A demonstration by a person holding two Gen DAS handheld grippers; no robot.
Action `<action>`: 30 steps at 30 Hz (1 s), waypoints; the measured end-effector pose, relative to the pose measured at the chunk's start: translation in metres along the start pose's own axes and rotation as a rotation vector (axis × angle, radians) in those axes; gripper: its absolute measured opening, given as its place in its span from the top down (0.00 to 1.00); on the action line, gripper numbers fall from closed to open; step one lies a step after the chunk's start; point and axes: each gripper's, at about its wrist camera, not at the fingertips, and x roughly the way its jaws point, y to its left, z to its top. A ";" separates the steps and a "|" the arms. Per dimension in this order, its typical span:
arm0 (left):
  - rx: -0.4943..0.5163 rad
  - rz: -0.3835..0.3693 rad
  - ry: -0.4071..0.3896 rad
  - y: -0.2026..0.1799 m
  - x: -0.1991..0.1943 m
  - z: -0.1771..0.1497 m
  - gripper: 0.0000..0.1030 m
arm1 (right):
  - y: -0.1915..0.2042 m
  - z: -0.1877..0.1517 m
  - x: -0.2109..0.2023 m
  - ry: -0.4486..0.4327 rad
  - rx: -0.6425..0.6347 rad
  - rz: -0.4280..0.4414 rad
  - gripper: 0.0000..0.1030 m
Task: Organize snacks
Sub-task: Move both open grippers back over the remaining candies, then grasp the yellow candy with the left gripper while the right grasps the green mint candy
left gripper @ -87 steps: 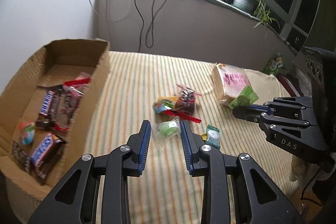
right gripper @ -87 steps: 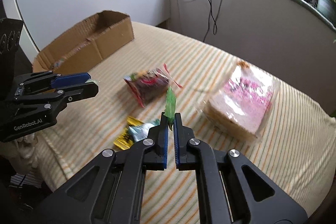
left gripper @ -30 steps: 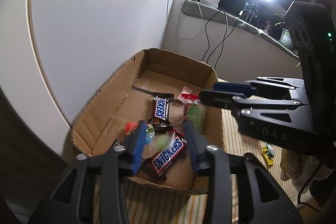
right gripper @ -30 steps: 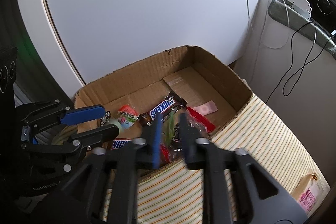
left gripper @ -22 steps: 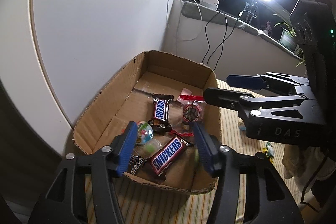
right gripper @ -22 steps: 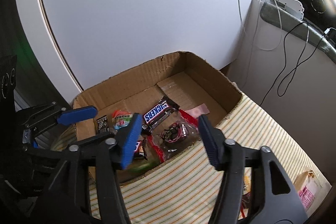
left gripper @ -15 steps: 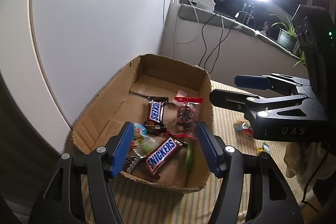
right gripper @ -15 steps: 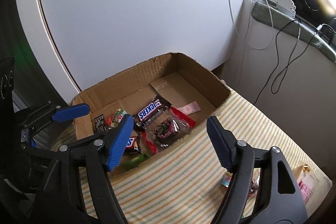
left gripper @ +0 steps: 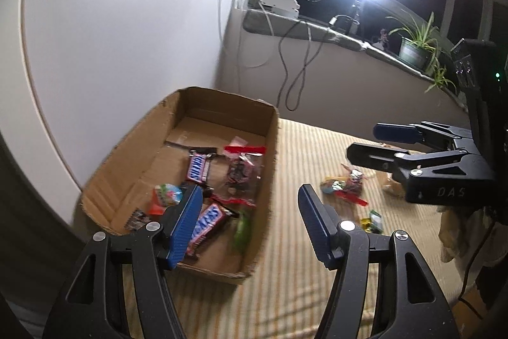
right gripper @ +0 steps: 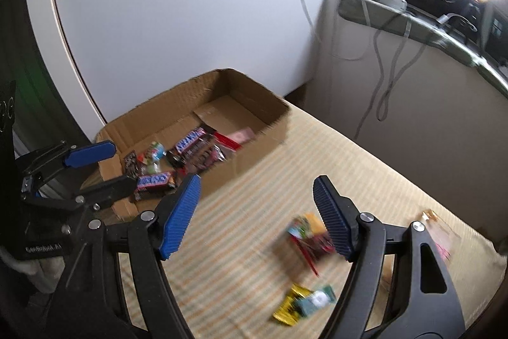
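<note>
A: Where do the tongs stand?

B: Both are spread wide with nothing between the pads. The left gripper [left gripper: 247, 213] hangs over the near right corner of the cardboard box [left gripper: 133, 142], its left pad above the box, its right pad above the striped cloth [left gripper: 304, 275]. The right gripper [right gripper: 255, 212] hangs over the cloth, just right of the box.

A: And the snacks?

B: Most lie in the near half of the box. One Snickers bar [left gripper: 208, 221] sits close to the near wall, partly behind the left pad. A second Snickers bar [left gripper: 198, 168] lies farther in. Right of that is a clear bag with a red strip [left gripper: 243, 167]. A round, colourful sweet [left gripper: 167, 193] lies to the left, and a small dark packet [left gripper: 137, 216] sits near the near left corner. A green wrapper [left gripper: 242, 231], blurred, is by the right wall.

A: Anything outside it?

B: Yes. A small heap of bright wrappers with a red strip [right gripper: 309, 235] lies on the cloth, well right of the box, partly behind the right gripper's right pad. Nearer, a yellow packet [right gripper: 287, 308] and a teal packet [right gripper: 319, 301] touch each other. At the far right a pink-printed bag [right gripper: 439, 235] shows, too blurred to read.
</note>
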 end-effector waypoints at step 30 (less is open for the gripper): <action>0.130 -0.238 0.188 -0.099 0.047 -0.048 0.44 | -0.106 -0.109 0.033 0.263 0.533 0.048 0.51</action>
